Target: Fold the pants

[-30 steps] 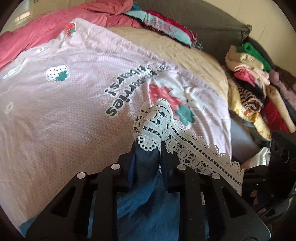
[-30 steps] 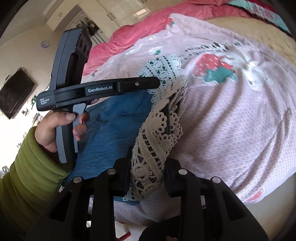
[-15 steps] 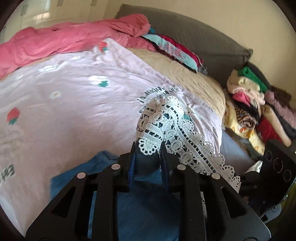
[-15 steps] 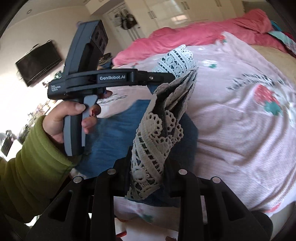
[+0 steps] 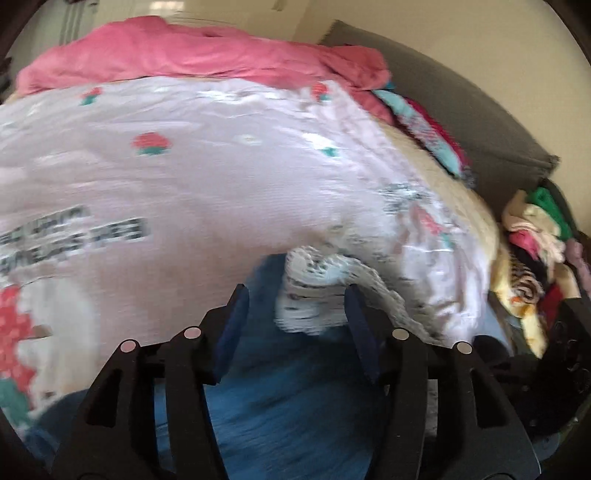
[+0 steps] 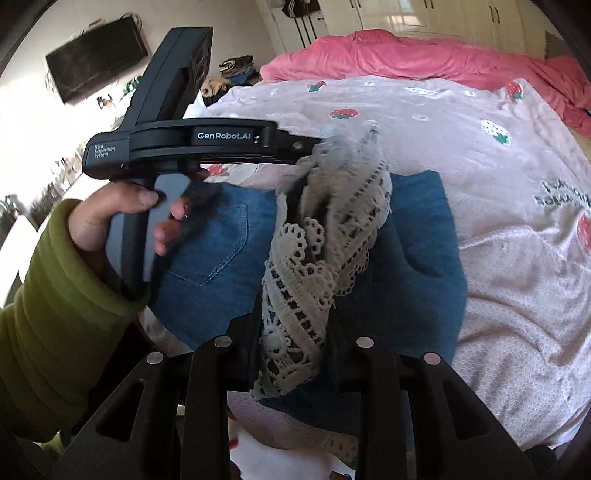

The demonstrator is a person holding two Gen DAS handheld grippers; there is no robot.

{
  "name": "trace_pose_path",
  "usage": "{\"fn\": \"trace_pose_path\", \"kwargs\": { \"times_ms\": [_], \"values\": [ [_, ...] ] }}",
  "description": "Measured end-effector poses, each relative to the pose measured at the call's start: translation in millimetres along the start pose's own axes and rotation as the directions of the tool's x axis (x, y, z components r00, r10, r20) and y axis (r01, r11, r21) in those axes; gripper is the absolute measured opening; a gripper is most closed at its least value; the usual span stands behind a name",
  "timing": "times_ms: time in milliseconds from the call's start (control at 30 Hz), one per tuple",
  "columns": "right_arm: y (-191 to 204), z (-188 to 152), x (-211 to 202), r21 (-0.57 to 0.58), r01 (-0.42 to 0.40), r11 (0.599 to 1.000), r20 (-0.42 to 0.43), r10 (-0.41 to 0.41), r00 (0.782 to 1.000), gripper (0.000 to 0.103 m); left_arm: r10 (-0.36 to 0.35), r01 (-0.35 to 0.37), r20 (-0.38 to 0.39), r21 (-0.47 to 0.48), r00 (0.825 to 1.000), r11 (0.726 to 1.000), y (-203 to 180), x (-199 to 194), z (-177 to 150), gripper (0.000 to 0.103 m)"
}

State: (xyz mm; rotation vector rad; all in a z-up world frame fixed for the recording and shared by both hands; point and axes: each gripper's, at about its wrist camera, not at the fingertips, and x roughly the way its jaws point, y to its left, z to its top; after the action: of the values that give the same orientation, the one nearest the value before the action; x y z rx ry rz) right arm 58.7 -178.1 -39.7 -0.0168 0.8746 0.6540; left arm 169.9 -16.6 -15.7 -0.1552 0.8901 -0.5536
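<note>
Blue denim pants (image 6: 417, 236) with a white lace hem (image 6: 314, 258) lie folded over on a pink strawberry quilt (image 6: 480, 155). My right gripper (image 6: 293, 325) is shut on the lace hem, holding it bunched above the denim. The left gripper (image 6: 314, 142), held by a hand in a green sleeve, is at the far end of the same lace. In the left wrist view, which is blurred, my left gripper (image 5: 295, 295) has its jaws opening. The lace hem (image 5: 314, 291) sits loose between them with gaps on both sides, above the denim (image 5: 288, 406).
A pink blanket (image 5: 184, 55) is bunched at the far side of the bed. A grey headboard cushion (image 5: 461, 110) and a pile of mixed clothes (image 5: 535, 236) lie to the right. A dark TV (image 6: 96, 70) hangs on the wall, and wardrobes (image 6: 424, 14) stand behind the bed.
Both grippers carried the lace hem across the bed over the denim. The left jaws, shut on the hem before, have spread apart and released it. The right grip is unchanged.
</note>
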Motion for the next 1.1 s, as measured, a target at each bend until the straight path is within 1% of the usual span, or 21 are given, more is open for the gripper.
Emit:
{"fn": "trace_pose_path", "kwargs": {
  "times_ms": [67,100,133,167,233,267,300,367,400,433,467,533,633,667,700,767,800,900,967,1033,1100],
  "values": [
    [12,3,5,-0.045,0.031,0.999,-0.003,-0.031,1.000,0.027,0.001,0.000,0.021,-0.043,1.000,0.999,14,-10,3,0.047],
    [17,3,7,-0.064,0.040,0.997,-0.006,-0.041,0.999,0.027,-0.021,0.024,0.040,-0.079,0.999,0.997,22,-18,5,0.051],
    [26,5,12,-0.085,0.046,0.995,-0.011,-0.047,0.999,0.027,-0.033,0.037,0.046,-0.094,0.998,0.995,27,-21,6,0.055],
    [34,6,15,-0.102,0.047,0.994,-0.015,-0.048,0.999,0.027,-0.047,0.052,0.053,-0.110,0.998,0.993,30,-24,7,0.056],
    [51,4,25,-0.165,0.059,0.985,-0.037,-0.066,0.997,0.027,-0.087,0.093,0.046,-0.144,0.995,0.985,36,-25,7,0.060],
    [61,0,36,-0.213,0.080,0.974,-0.059,-0.094,0.994,0.029,-0.105,0.110,0.040,-0.156,0.994,0.982,38,-23,6,0.061],
    [66,-4,40,-0.230,0.085,0.969,-0.070,-0.103,0.992,0.029,-0.130,0.132,0.026,-0.171,0.991,0.976,40,-19,5,0.063],
    [73,-10,48,-0.256,0.075,0.964,-0.079,-0.098,0.992,0.031,-0.144,0.141,-0.003,-0.183,0.990,0.973,41,-12,1,0.064],
    [76,-11,46,-0.265,0.073,0.961,-0.067,-0.094,0.993,0.033,-0.141,0.134,-0.027,-0.183,0.990,0.974,40,-7,0,0.064],
    [76,-12,42,-0.269,0.067,0.961,-0.046,-0.082,0.996,0.038,-0.138,0.127,-0.045,-0.184,0.989,0.975,40,-2,-2,0.064],
    [75,-13,35,-0.258,0.058,0.964,-0.026,-0.067,0.997,0.044,-0.133,0.119,-0.063,-0.189,0.989,0.975,41,3,-3,0.064],
    [67,-15,17,-0.224,0.048,0.973,0.025,-0.044,0.999,0.052,-0.127,0.109,-0.081,-0.197,0.989,0.974,42,8,-6,0.064],
    [57,-21,-3,-0.219,0.082,0.972,0.065,-0.069,0.996,0.054,-0.127,0.108,-0.082,-0.202,0.988,0.973,43,12,-8,0.064],
    [54,-24,-6,-0.219,0.088,0.972,0.069,-0.075,0.995,0.054,-0.129,0.112,-0.071,-0.203,0.989,0.973,42,11,-8,0.064],
    [54,-27,-10,-0.221,0.091,0.971,0.070,-0.078,0.995,0.054,-0.132,0.116,-0.068,-0.201,0.989,0.973,41,11,-8,0.064],
    [59,-33,-10,-0.232,0.098,0.968,0.068,-0.084,0.994,0.054,-0.140,0.126,-0.064,-0.187,0.988,0.974,39,11,-8,0.055],
    [67,-36,-9,-0.240,0.093,0.966,0.062,-0.081,0.995,0.054,-0.139,0.124,-0.071,-0.177,0.988,0.976,37,13,-8,0.049],
    [82,-42,-2,-0.273,0.065,0.960,0.043,-0.055,0.998,0.054,-0.127,0.111,-0.092,-0.164,0.988,0.980,34,19,-10,0.047],
    [90,-45,3,-0.300,0.080,0.951,0.030,-0.074,0.997,0.054,-0.126,0.109,-0.099,-0.164,0.987,0.980,34,23,-11,0.047],
    [92,-44,13,-0.313,0.090,0.945,0.008,-0.093,0.996,0.054,-0.128,0.111,-0.101,-0.163,0.987,0.980,34,24,-12,0.044],
    [92,-44,24,-0.303,0.096,0.948,-0.016,-0.106,0.994,0.054,-0.134,0.119,-0.093,-0.157,0.987,0.981,33,25,-11,0.040]
  ]
}}
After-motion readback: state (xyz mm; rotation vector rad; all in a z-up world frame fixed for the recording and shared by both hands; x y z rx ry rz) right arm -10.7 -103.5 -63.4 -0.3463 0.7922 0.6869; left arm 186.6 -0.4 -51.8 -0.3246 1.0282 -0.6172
